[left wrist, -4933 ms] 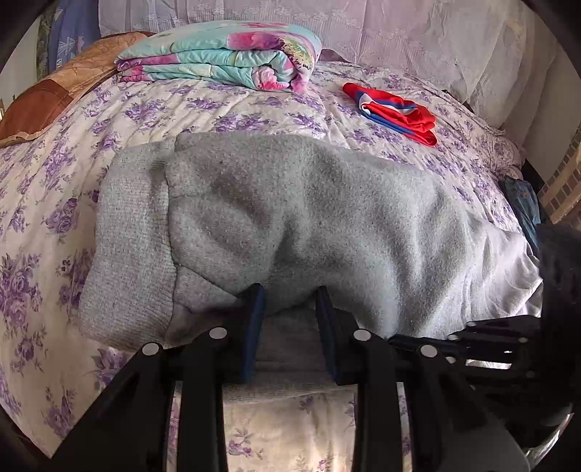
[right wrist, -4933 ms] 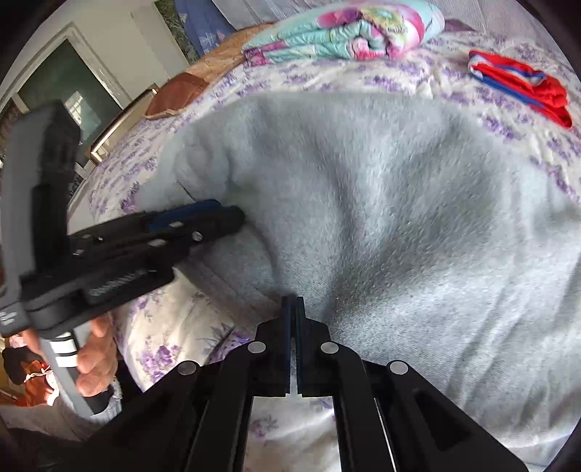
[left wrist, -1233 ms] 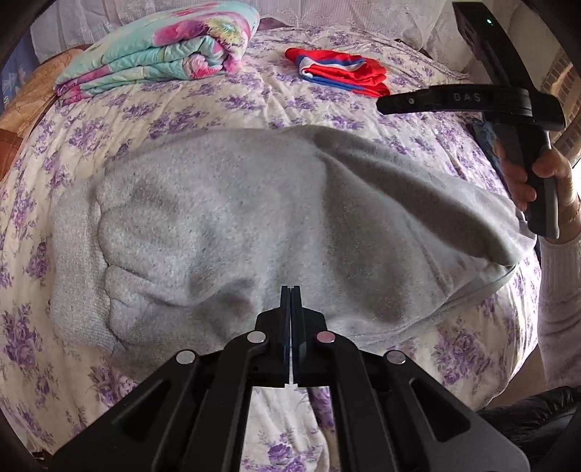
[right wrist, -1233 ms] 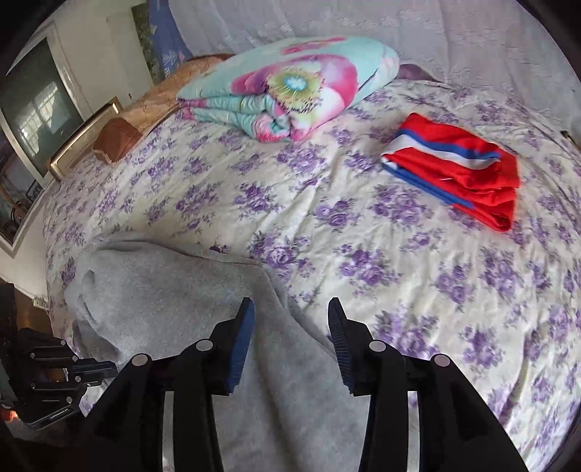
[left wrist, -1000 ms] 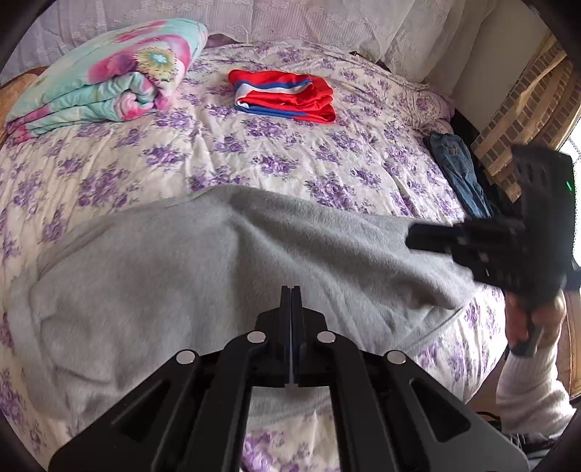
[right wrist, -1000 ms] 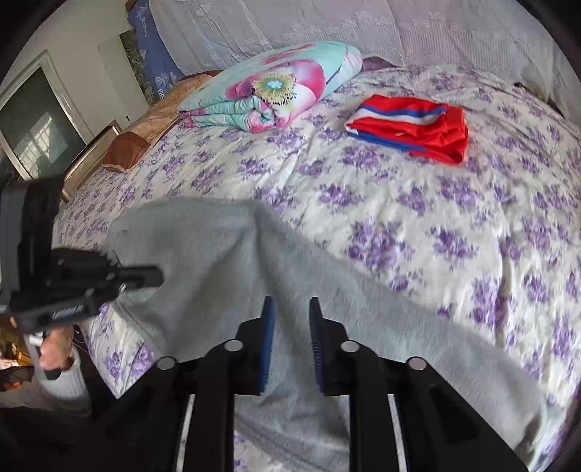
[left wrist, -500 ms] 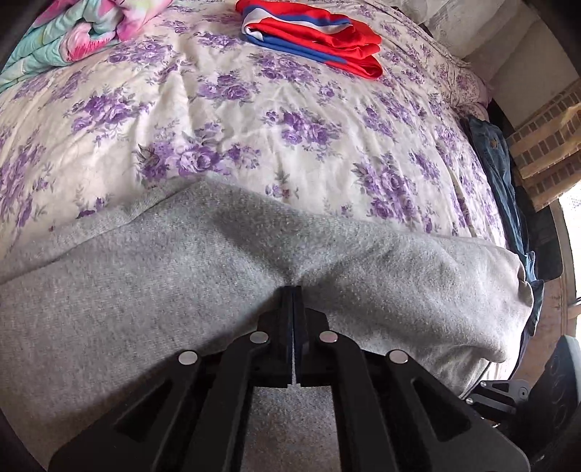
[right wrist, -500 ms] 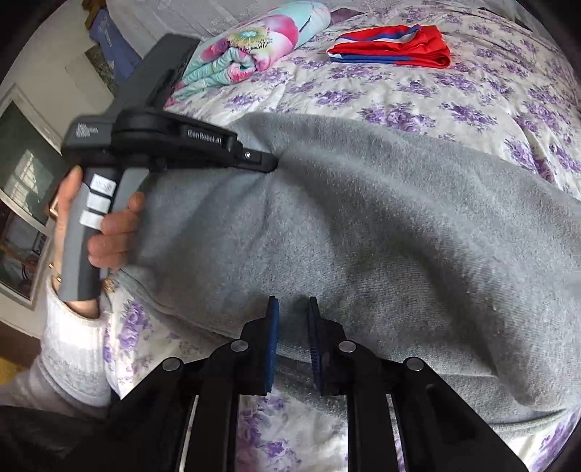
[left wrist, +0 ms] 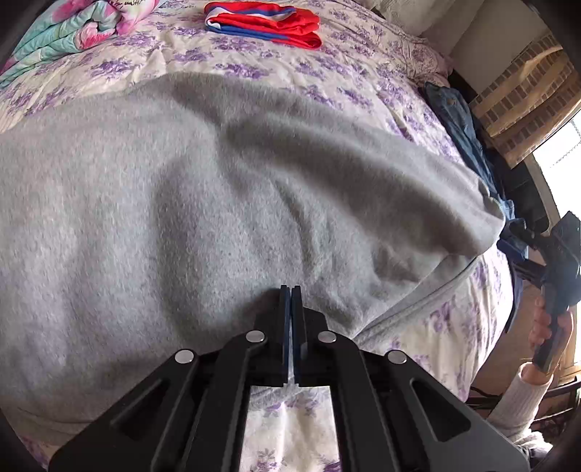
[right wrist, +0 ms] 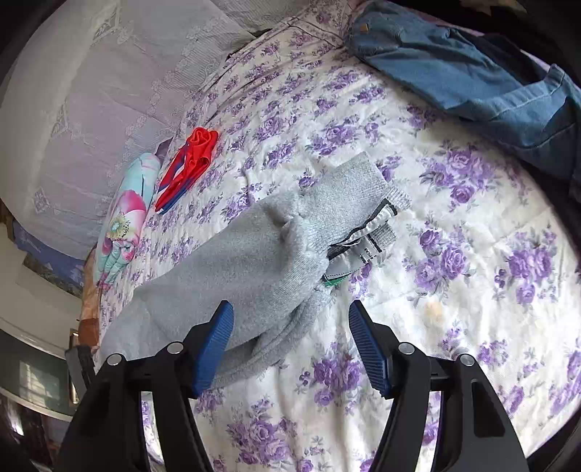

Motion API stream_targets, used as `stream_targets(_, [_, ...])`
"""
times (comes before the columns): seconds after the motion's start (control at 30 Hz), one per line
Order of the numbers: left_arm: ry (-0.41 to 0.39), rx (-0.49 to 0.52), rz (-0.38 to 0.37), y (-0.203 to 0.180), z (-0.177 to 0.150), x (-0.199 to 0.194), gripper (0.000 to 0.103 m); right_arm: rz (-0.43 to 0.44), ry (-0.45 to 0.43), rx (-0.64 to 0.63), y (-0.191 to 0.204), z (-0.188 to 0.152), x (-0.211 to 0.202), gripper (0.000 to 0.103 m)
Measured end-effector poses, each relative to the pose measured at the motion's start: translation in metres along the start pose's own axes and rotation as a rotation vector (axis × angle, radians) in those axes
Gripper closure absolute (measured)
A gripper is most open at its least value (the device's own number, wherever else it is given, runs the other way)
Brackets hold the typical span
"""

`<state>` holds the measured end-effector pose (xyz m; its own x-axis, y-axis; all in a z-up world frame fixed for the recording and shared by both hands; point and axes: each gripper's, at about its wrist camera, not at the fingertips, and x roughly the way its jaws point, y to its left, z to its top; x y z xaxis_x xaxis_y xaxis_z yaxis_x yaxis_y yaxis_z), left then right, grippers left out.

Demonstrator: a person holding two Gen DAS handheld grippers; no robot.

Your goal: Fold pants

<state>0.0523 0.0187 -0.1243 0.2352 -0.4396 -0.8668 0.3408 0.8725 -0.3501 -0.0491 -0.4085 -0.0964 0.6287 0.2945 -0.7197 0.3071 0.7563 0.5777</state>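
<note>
1. The pants (left wrist: 225, 203) are grey fleece and lie spread across the bedspread (left wrist: 326, 72), a white cover with purple flowers. In the left wrist view they fill most of the picture, with soft folds running across them and a hem edge near the bed's near side.
2. In the right wrist view the pants (right wrist: 254, 276) run from lower left up to a ribbed band at their far end, where white labels and a bit of green show, turned out onto the bedspread (right wrist: 472, 326).
3. The left gripper (left wrist: 290, 290) is fully closed, its blue pads pressed together with their tips at the grey cloth. Whether any fabric is pinched between them cannot be told.
4. The right gripper (right wrist: 290, 319) stands wide; its jaws have just been opening. The pants' edge lies between the blue pads, by the left one, but neither pad presses on it.
5. At the right edge of the left wrist view, a hand (left wrist: 544, 326) in a pale sleeve holds the right gripper off the bed's side.
6. Red shorts (left wrist: 265, 21) with blue and white stripes lie folded well beyond the pants.
7. A floral quilt (left wrist: 72, 25) is folded at the far left.
8. Jeans (right wrist: 472, 80) lie on the bed's far right.
</note>
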Motion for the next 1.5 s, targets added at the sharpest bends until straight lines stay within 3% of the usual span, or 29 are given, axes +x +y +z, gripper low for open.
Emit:
stream_targets(0.2, [-0.019,-0.035,-0.024,0.013,-0.017,-0.005,0.102,0.100,0.047,0.110,-0.025,0.014,0.046,0.037])
stream_targets(0.37, [-0.023,-0.035,-0.072,0.023,-0.021,-0.006,0.101,0.280,0.034,0.182,-0.041,0.028,0.069,0.035])
stream_targets(0.4, [-0.019,-0.039,-0.087,0.026,-0.021,-0.006,0.101,0.306,0.035,0.191,-0.042,0.032,0.070,0.039])
stream_targets(0.43, [-0.014,-0.047,-0.101,0.029,-0.020,-0.005,0.101,0.323,0.036,0.189,-0.043,0.037,0.071,0.068])
stream_targets(0.5, [-0.007,-0.053,-0.127,0.034,-0.019,-0.004,0.101,0.329,0.035,0.173,-0.044,0.045,0.070,0.080])
stream_targets(0.67, [-0.006,-0.018,-0.112,0.029,-0.018,-0.004,0.101,0.065,-0.037,-0.050,-0.006,0.052,0.059,0.082])
stream_targets(0.73, [0.002,0.017,-0.067,0.019,-0.017,-0.008,0.102,-0.041,-0.038,-0.118,0.002,0.048,0.069,0.080])
stream_targets(0.8, [0.013,0.070,-0.006,0.004,-0.014,-0.018,0.103,-0.089,-0.050,-0.166,0.007,0.045,0.070,0.079])
stream_targets(0.83, [0.009,0.095,0.003,-0.005,-0.010,-0.024,0.103,-0.099,-0.050,-0.178,0.009,0.044,0.069,0.079])
stream_targets(0.93, [-0.034,0.135,-0.079,-0.034,0.011,-0.047,0.103,-0.103,-0.046,-0.190,0.008,0.044,0.068,0.079])
stream_targets(1.03, [-0.075,0.141,-0.102,-0.073,0.042,-0.048,0.103,-0.099,-0.049,-0.194,0.006,0.043,0.067,0.078])
stream_targets(1.1, [-0.070,0.145,-0.122,-0.101,0.061,-0.033,0.103,-0.092,-0.049,-0.190,0.005,0.042,0.067,0.077])
stream_targets(1.27, [-0.029,0.180,-0.075,-0.162,0.082,0.032,0.103,-0.065,-0.041,-0.163,0.000,0.042,0.067,0.076])
stream_targets(1.4, [0.053,0.159,-0.030,-0.171,0.084,0.089,0.103,-0.074,-0.039,-0.173,0.002,0.042,0.067,0.076])
stream_targets(1.5, [0.042,0.136,-0.037,-0.166,0.083,0.102,0.103,-0.079,-0.032,-0.180,0.004,0.043,0.068,0.076])
